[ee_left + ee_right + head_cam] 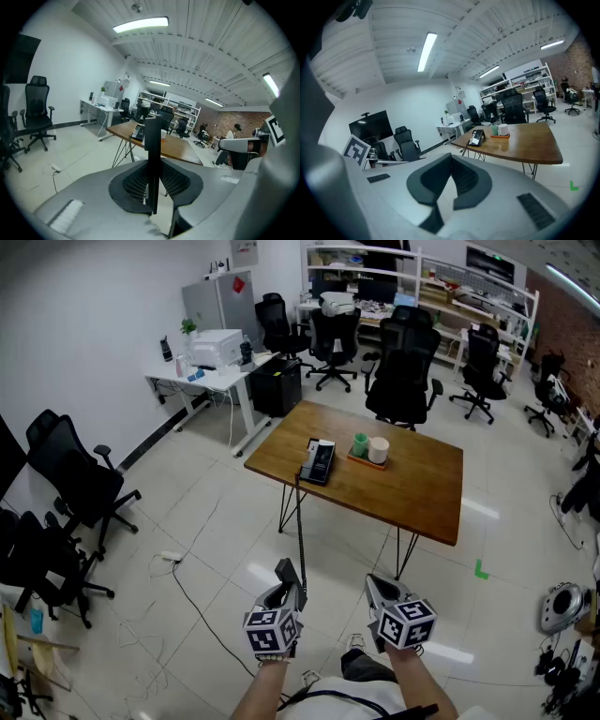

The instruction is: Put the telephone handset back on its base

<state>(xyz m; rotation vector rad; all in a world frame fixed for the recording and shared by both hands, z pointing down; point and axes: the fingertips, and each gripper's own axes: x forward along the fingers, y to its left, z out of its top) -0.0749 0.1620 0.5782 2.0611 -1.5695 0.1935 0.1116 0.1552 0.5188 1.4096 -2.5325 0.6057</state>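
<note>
The black telephone base [319, 463] [138, 132] [476, 137] sits at the left end of a wooden table [412, 484], well ahead of me. I stand back from the table with both grippers held low. My left gripper [292, 579] [152, 187] is shut on a slim black handset [152, 154], which stands upright and edge-on between the pads. A thin dark cord [301, 531] runs from it up to the table edge by the base. My right gripper [378, 594] [449, 185] is open, with nothing between its jaws.
A green cup [360, 444] and a white cup [379, 449] stand on a small tray just right of the base. A black office chair [403, 371] is behind the table; more chairs [80, 479] are at the left. A cable and socket [169, 557] lie on the tiled floor.
</note>
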